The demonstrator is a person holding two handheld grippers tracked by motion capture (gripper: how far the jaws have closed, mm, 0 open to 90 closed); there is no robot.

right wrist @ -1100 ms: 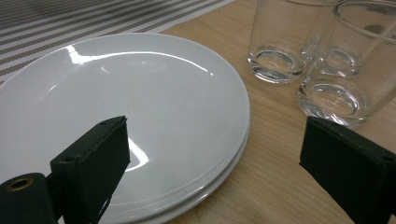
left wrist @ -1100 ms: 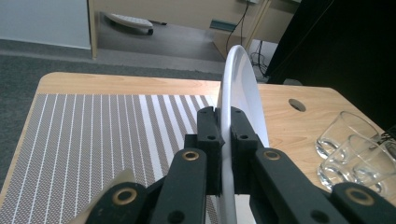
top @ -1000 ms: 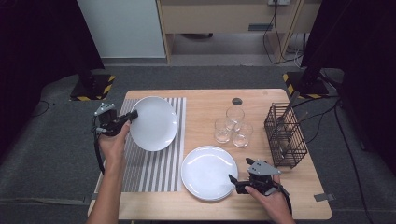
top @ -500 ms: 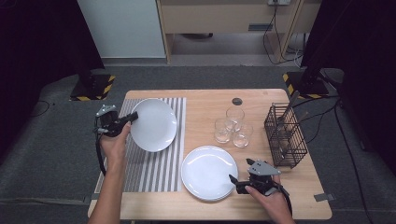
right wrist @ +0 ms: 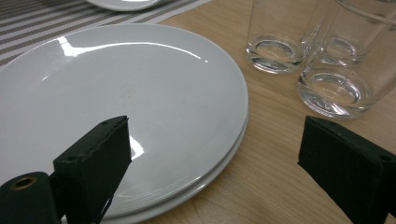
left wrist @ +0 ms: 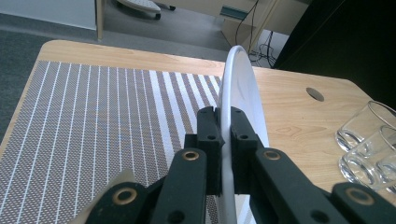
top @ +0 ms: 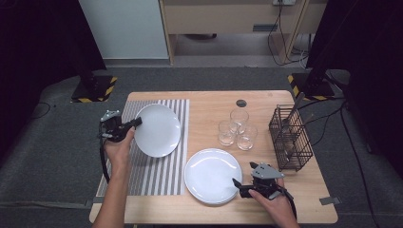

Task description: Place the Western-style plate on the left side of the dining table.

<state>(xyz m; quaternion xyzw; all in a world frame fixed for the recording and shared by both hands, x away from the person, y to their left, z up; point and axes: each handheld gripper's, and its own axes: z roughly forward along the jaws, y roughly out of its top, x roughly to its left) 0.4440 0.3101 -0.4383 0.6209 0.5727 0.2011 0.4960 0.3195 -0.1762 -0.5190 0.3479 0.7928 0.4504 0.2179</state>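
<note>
stacked plates (right wrist: 140, 93), 3 glasses (right wrist: 327, 70), open jaws

A wooden table (top: 209, 102) carries everything. A striped placemat (top: 161, 166) covers its left part. Near the front edge lies a stack of white plates (top: 211, 175). Three clear glasses (top: 235, 130) stand clustered toward the middle, and a black wire basket (top: 290, 137) stands at the right. A small dark round hole (top: 241, 103) sits near the back edge.
</note>
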